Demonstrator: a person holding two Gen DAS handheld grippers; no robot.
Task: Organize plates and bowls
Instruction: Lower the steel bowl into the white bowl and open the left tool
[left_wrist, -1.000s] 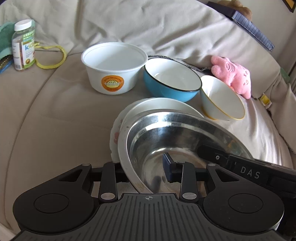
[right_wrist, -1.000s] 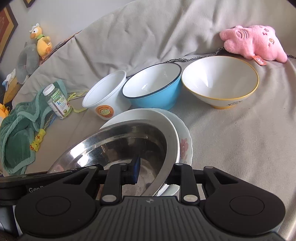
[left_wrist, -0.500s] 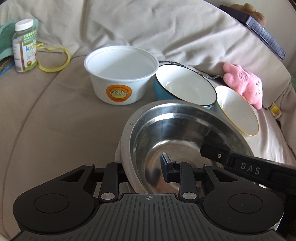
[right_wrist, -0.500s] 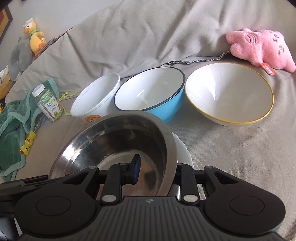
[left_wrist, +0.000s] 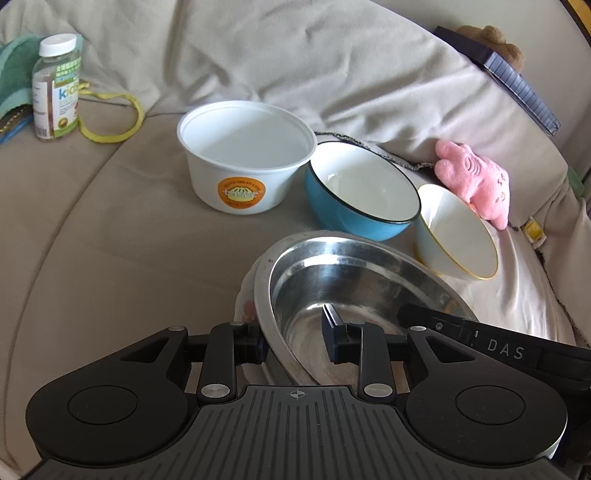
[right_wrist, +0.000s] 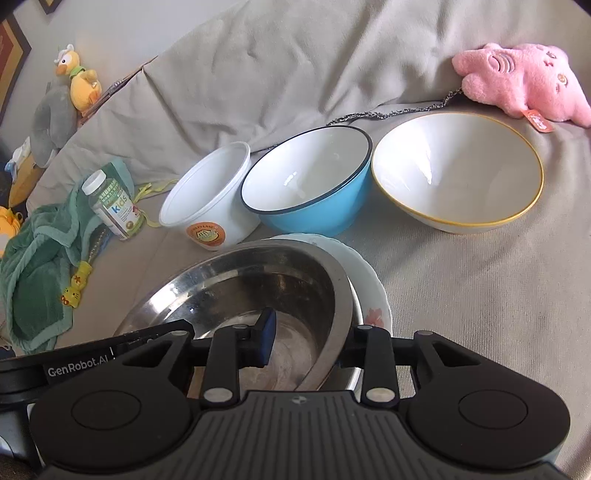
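Steel bowl (left_wrist: 354, 295), low in both frames, is sitting on the flowered plate (right_wrist: 373, 295); we are straddling opposite rims, left gripper (left_wrist: 295, 343) and right gripper (right_wrist: 314, 339) both loosening, jaws just opening.

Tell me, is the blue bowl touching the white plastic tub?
Cannot tell. In the right wrist view the blue bowl overlaps the white plastic tub; neither view shows contact or gap plainly.

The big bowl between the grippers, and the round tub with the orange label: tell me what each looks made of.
Big bowl: looks like stainless steel, with a shiny brushed finish and mirror-like reflections. Round tub: probably thin white plastic, matte and slightly translucent, with a rolled lip.
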